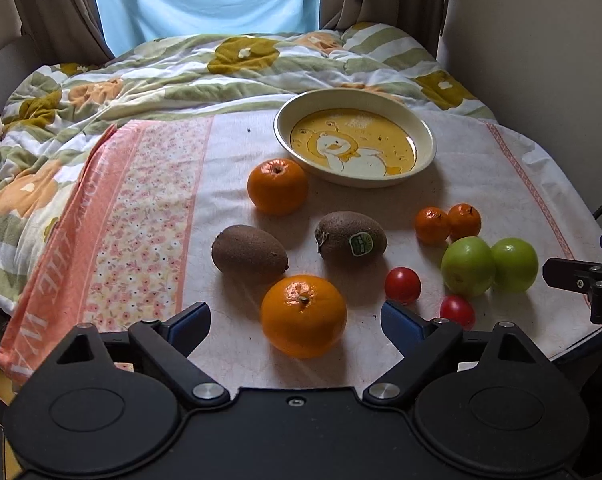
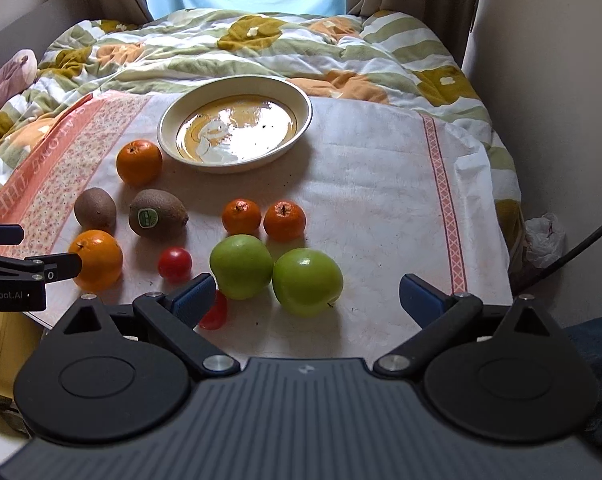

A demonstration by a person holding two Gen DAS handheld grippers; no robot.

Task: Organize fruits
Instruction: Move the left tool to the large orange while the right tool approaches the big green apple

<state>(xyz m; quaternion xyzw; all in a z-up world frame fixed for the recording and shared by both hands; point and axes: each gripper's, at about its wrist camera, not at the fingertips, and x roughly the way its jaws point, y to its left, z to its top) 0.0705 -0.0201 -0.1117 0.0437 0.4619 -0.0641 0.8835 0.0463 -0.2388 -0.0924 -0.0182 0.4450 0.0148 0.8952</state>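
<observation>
Lying between open jaws: near orange (image 1: 303,315)

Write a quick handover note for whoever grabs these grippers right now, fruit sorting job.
Left gripper: open, nothing gripped, near orange between its fingers.
Right gripper: open, empty, just behind the two green apples.
Plate: empty, at the far side of the cloth.
All fruit lies loose on the cloth: oranges, kiwis, small mandarins, tomatoes.
Done: nothing. Left: everything.

A home bedroom; rumpled floral duvet (image 1: 229,68), brown curtains (image 1: 61,4) at the window, towel-covered bed
</observation>
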